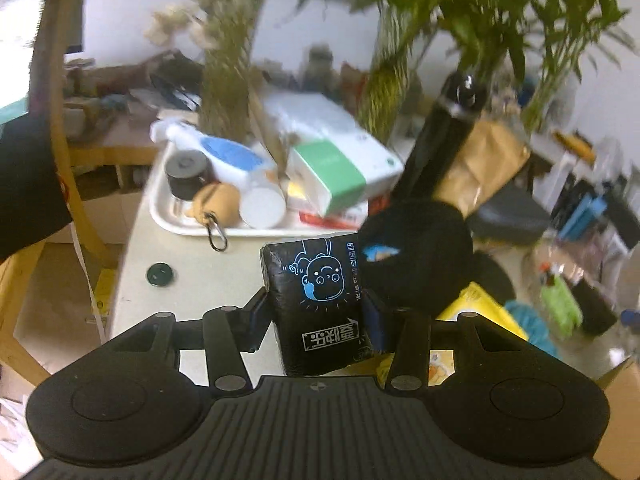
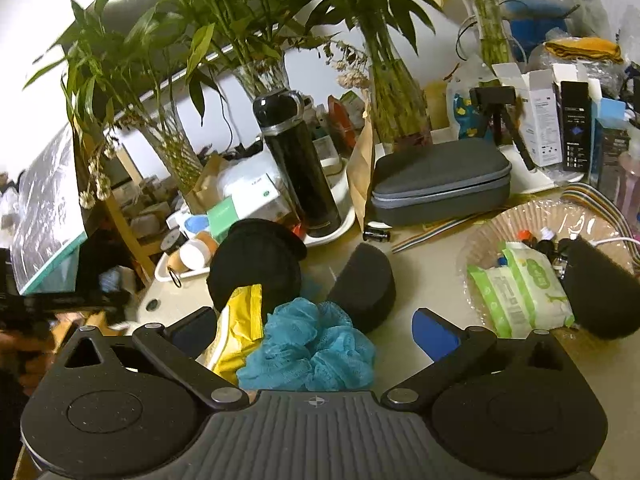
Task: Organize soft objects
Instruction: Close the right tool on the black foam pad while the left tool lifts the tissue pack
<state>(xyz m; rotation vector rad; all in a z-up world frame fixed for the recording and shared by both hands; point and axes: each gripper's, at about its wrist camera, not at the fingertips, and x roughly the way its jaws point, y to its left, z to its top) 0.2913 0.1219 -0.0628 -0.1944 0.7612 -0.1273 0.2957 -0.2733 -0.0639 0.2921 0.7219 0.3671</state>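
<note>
Desk: pale desk [image 2: 420, 264] crowded with clutter, potted greenery [image 2: 224, 20] along its far side.
Left gripper: left gripper [image 1: 316, 316] clamped on a black tissue pack [image 1: 316, 304] with a blue cartoon face, the pack lifted clear of the desk.
Just beyond left gripper: black soft pouch [image 1: 416, 256] to the right of the pack; bare desk ahead-left with a dark button [image 1: 160, 274].
Farther from left gripper: white tray [image 1: 168, 216] full of small items, near the desk's left edge; floor beyond that edge.
Right gripper: right gripper [image 2: 316, 336] spread wide, holding nothing.
Between its fingers: blue mesh sponge [image 2: 316, 344] and yellow packet [image 2: 236, 332] lying close.
Just ahead: dark foam half-round [image 2: 364, 284], apart from the fingers.
Ahead-right: woven basket [image 2: 520, 216] holding wet-wipe packs [image 2: 520, 288].
Far: black bottle [image 2: 300, 172] and grey case [image 2: 440, 184] closing off the back.
</note>
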